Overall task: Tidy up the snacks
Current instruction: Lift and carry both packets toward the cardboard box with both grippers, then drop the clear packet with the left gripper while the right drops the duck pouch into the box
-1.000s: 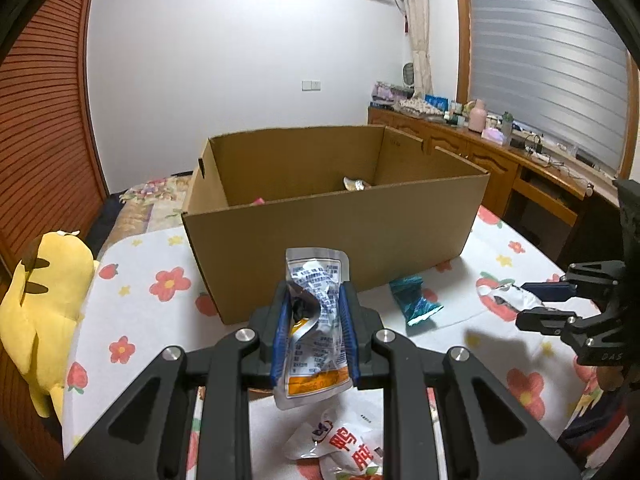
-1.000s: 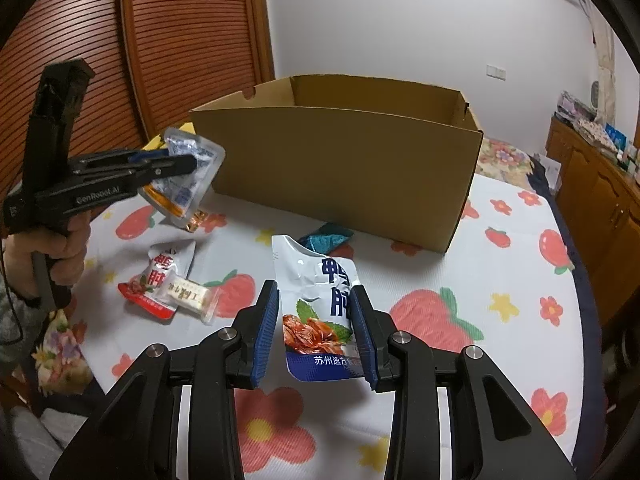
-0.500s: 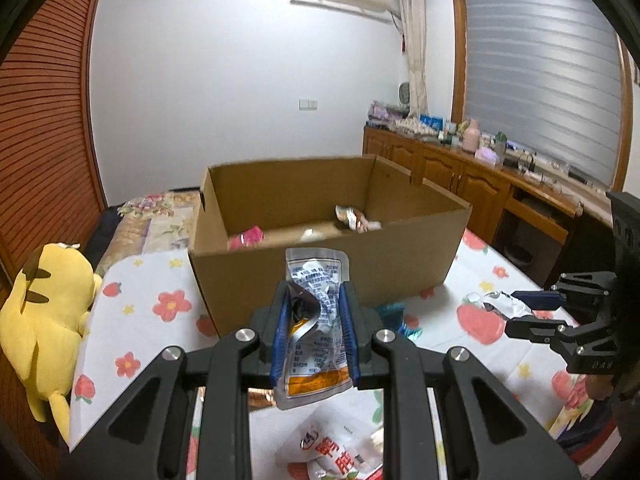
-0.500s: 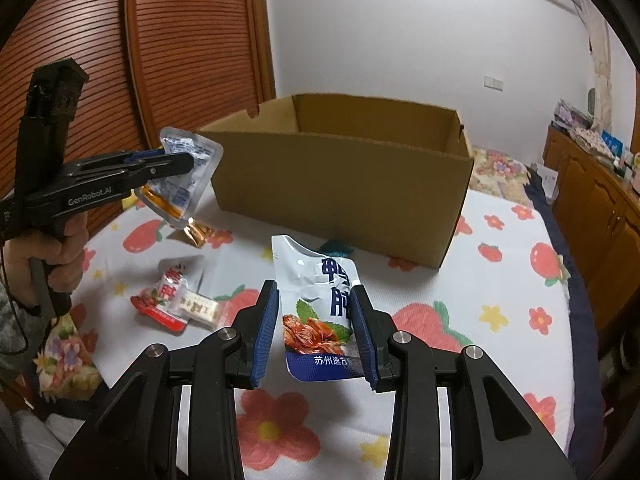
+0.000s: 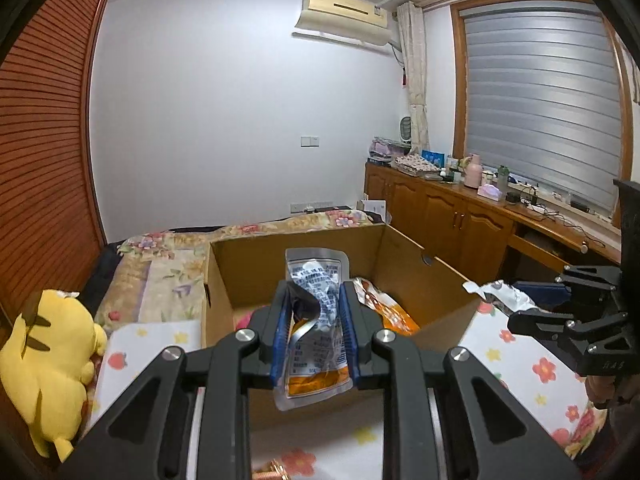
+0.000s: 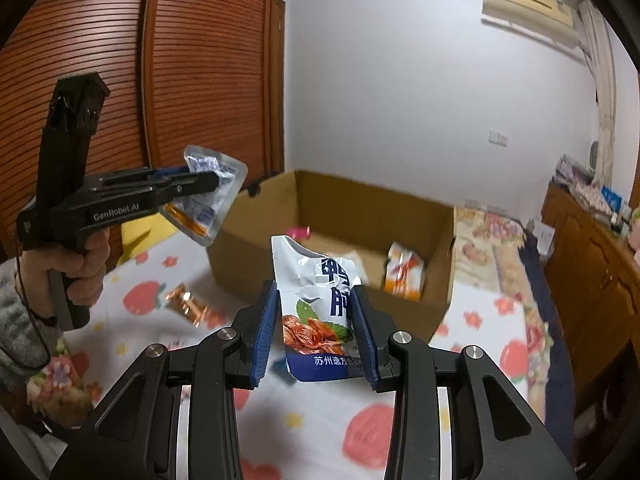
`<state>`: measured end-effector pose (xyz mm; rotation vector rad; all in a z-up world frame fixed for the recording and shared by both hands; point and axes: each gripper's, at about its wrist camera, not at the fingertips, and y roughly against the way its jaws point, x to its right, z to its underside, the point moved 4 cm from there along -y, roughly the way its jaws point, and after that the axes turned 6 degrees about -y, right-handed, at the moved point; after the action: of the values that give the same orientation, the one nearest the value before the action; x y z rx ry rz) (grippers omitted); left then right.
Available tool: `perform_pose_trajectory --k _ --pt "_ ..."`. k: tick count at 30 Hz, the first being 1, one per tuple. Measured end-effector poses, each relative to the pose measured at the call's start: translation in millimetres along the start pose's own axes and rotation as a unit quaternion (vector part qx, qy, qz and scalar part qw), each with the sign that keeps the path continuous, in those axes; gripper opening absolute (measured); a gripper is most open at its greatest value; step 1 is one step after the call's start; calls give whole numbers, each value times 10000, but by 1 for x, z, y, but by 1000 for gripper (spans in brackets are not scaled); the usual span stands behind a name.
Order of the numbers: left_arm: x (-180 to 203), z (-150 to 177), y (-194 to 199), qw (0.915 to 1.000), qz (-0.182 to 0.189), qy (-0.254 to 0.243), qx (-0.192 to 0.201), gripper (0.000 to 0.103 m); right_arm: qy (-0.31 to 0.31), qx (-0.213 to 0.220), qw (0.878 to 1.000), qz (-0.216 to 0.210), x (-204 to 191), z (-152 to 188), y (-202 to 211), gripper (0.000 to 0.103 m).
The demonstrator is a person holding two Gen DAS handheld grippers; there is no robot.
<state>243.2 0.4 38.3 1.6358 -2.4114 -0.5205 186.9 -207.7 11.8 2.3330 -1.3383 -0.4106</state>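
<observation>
My left gripper point(image 5: 314, 300) is shut on a silver and orange snack pouch point(image 5: 314, 320) and holds it raised at the near rim of the open cardboard box point(image 5: 304, 248). It also shows at the left of the right wrist view point(image 6: 192, 184). My right gripper point(image 6: 316, 300) is shut on a white and blue snack pouch point(image 6: 320, 308), held up in front of the box point(image 6: 400, 208). Inside the box lie an orange and white packet point(image 6: 404, 268) and a pink one point(image 6: 300, 233).
A gold wrapped snack point(image 6: 186, 306) lies on the flowered tablecloth point(image 6: 360, 432) left of the box. A yellow plush toy point(image 5: 48, 360) sits at the table's left edge. Wooden cabinets point(image 5: 460, 220) stand to the right.
Both grippers have risen with their pouches and moved toward the box. The box interior now shows from above in both views.
</observation>
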Motion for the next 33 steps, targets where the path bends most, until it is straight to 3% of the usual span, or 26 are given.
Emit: perform_pose_trajectory --k 8,15,33 --pt "-19 -9 -47 9999 -43 33 -138 21 105 49 9999 23 17 -30 -45 36" --pt "-23 -3 -79 9995 -3 40 -320 21 90 -114 9999 52 29 -34 -84 36" --pt "-24 15 -105 9975 -69 0 -702 25 -204 -443 9988 -13 39 -28 -125 38"
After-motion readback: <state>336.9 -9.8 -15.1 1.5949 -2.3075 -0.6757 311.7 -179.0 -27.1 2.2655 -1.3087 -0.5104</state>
